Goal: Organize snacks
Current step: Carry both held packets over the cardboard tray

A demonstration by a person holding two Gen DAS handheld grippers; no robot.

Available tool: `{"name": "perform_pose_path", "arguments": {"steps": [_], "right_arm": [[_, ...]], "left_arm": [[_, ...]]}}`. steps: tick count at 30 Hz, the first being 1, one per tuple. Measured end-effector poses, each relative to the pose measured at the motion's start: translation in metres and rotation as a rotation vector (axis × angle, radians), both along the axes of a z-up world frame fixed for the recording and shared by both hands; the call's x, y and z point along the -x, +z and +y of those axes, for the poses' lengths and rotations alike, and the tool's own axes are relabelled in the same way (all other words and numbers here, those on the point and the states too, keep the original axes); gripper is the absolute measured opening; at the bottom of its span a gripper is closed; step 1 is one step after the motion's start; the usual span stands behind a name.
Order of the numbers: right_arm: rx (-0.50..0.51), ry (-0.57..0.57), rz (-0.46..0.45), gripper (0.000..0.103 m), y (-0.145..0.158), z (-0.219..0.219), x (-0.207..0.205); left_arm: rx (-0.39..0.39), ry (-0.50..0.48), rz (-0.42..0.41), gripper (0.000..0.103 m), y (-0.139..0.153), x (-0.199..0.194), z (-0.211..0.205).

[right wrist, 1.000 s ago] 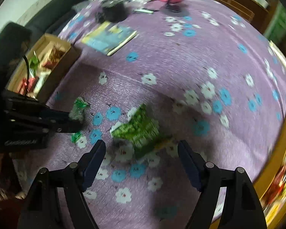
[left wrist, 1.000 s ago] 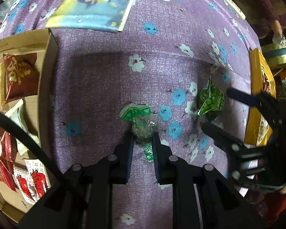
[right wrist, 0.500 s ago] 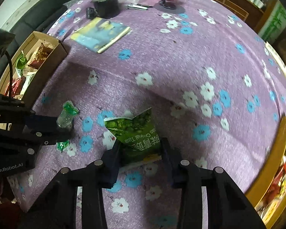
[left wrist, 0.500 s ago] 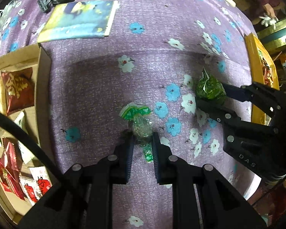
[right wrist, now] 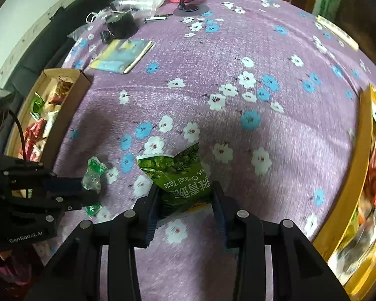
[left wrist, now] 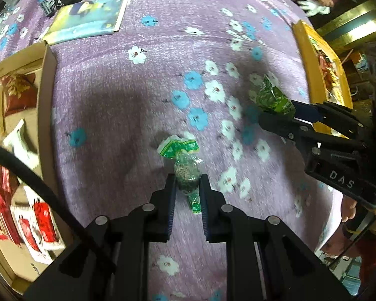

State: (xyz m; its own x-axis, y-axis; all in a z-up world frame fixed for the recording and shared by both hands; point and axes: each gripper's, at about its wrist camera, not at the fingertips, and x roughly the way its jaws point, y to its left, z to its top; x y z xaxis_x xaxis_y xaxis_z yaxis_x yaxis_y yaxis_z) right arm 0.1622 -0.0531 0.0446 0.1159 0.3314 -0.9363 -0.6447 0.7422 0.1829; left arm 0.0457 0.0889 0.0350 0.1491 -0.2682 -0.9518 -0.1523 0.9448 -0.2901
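**Both tongs loaded, two green packets off the cloth**

My left tongs (left wrist: 187,188) are pinched tight on a small clear twist-wrapped candy with green printed ends (left wrist: 185,168), holding it by the bulging middle so that one twisted end fans out ahead of the tips and the other hangs between the arms. My right tongs (right wrist: 185,195) have just been closing and now clamp a green foil pea-snack packet with white lettering (right wrist: 180,175) across its lower part, the torn-looking top edge pointing away from me. From the left view, that packet seems clear of the purple flowered tablecloth (left wrist: 143,100) covering the counter.

I judge both loads to be very light. The candy wrapper is slick and crinkly, so the firm core is the right place to hold; a grip on a twisted end would likely slide off. The foil packet is soft and puffy, gives under the pads, and could pivot if held only near a corner.

Further out, an open brown cardboard box of red and white snack packets (left wrist: 46,95) sits at the left edge, and a yellow-rimmed tray of snacks (right wrist: 353,165) lies at the right. A blue-and-yellow booklet (right wrist: 122,55) lies beyond the box.
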Motion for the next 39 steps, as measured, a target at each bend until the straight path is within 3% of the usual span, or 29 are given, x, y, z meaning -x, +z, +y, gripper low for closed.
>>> {"name": "perform_pose_path", "arguments": {"steps": [29, 39], "right_arm": [[-0.073, 0.039, 0.040, 0.038, 0.018, 0.030, 0.041], [-0.094, 0.104, 0.049, 0.038, 0.023, 0.055, 0.056]], "left_arm": [[0.022, -0.016, -0.053, 0.020, 0.031, 0.034, 0.016], [0.025, 0.073, -0.105, 0.020, 0.055, 0.062, 0.047]]}}
